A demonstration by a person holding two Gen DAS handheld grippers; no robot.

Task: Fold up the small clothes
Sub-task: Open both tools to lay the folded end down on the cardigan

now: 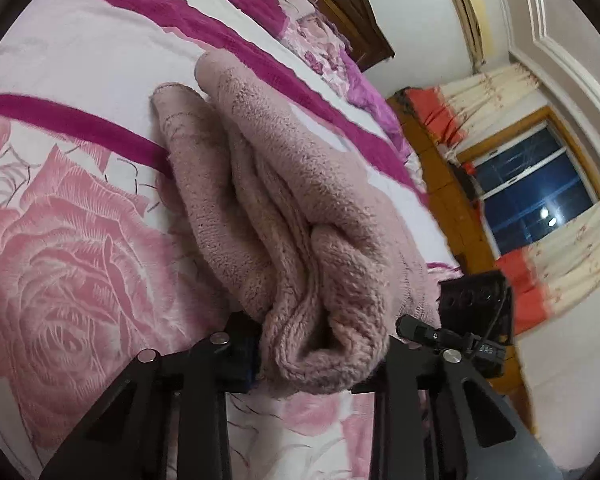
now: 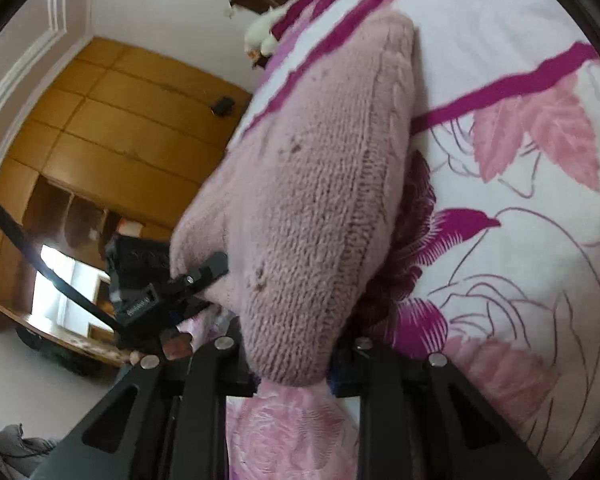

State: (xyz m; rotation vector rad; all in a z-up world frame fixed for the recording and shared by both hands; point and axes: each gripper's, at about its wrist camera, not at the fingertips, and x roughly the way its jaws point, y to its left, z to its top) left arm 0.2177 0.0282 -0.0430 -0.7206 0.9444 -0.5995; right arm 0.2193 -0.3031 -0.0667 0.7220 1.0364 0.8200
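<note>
The bedsheet point(image 1: 72, 64) — white, with magenta stripes and big pink roses — covered the bed under everything. Beyond the bed's far edge in the left wrist view stood a dark window point(image 1: 536, 184) with cream-and-orange curtains point(image 1: 496, 92) and a dark wooden headboard point(image 1: 340, 4). In the right wrist view a yellow-brown wooden wardrobe point(image 2: 112, 120) filled the wall beside the bed.

The pink knitted sweater point(image 1: 284, 184) lay bunched on the sheet, folded into thick, fuzzy ridges, with one cuffed end pointing away. The left gripper point(image 1: 316, 356) had its jaws clamped on the near roll of knit. The right gripper point(image 2: 292, 364) likewise pinched a rounded corner of the same sweater point(image 2: 312, 184), seam showing along its edge — nothing stood between either gripper and the cloth. The other gripper appeared beside the sweater in each view.
</note>
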